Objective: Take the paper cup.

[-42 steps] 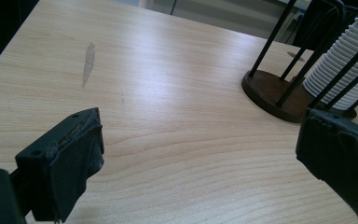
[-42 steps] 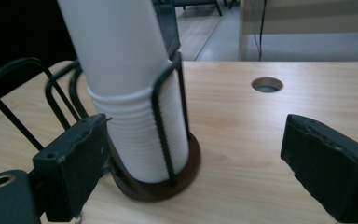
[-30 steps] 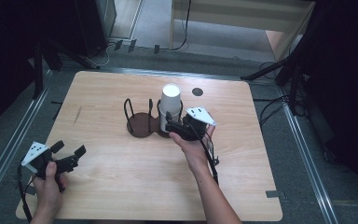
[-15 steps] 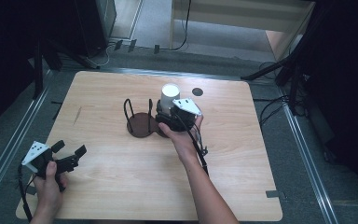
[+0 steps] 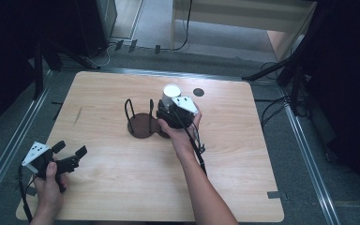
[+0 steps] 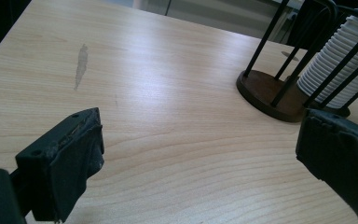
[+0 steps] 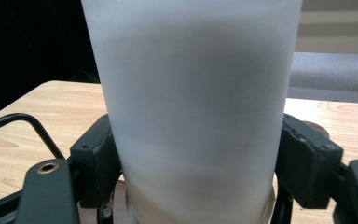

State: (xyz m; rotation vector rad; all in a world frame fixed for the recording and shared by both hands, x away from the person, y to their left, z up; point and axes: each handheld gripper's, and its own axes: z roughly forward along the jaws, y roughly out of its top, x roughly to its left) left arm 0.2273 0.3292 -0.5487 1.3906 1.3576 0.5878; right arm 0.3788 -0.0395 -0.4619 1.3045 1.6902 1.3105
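1. We take the black wire rack (image 5: 143,123) with its dark round base as our landmark. In the high view its right-hand ring is hidden behind the right tongs (image 5: 168,108) and the hand that carries them.
2. Well to the left of the rack and nearer the person, the left tongs (image 5: 70,157) sit low over the surface (image 5: 243,154), jaws wide with nothing between them. In the left gripper view we see the two black pads (image 6: 63,170) far apart over bare wood.
3. That same view shows a ribbed white stack of cups (image 6: 338,70) inside the rack's wires, cut off at the top edge. From above we make out just one white cup (image 5: 171,92) at the rack's right side.
4. In the right gripper view the cup (image 7: 193,102) is a blurred frosted wall, its rim and foot out of frame, so we cannot tell what it rests on. The right tongs press on both its flanks, holding it.
5. Compared with a second ago, the right tongs have slid leftwards to the rack, and their jaws have just been closing around the cup. The left tongs have kept their place.
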